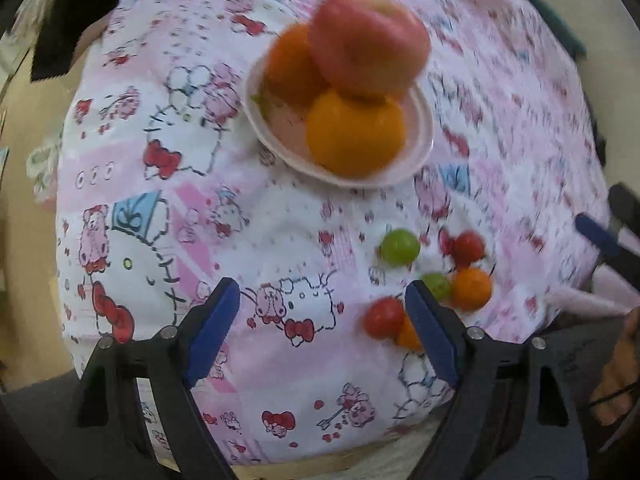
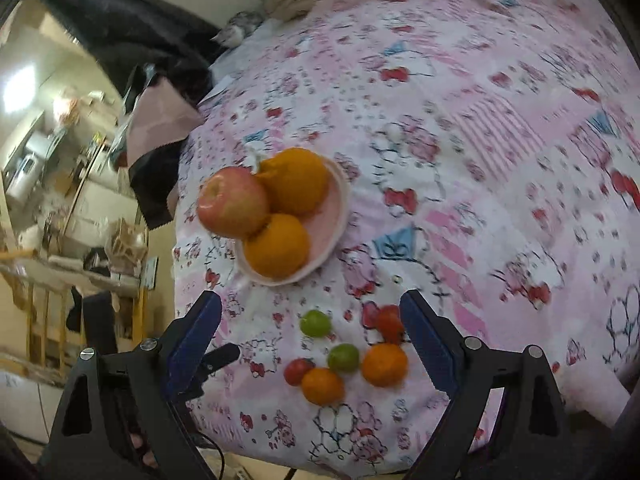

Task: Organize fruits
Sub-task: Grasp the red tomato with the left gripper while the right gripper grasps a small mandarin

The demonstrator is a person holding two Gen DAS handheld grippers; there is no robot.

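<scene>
Both my claws stand released, nothing between the pads: left claw (image 1: 322,320), right claw (image 2: 310,340).

Fruit: apple (image 2: 232,208) plus two oranges (image 2: 276,246) piled on pink plate (image 2: 340,200). Apple sits on top, likely to roll if nudged. Six small fruits (image 2: 346,356) (green, red, orange) lie loose in a cluster on the bedspread (image 2: 480,140), near the plate.

Handling, my judgement: small ones light, smooth-skinned, prob. soft; pinch across the widest part, gentle squeeze. Some touch each other, so approach from the cluster's edge.

Surface: a bed w/ soft printed cloth, uneven; fruit may roll. Room beyond: cluttered shelving, blurred.
</scene>
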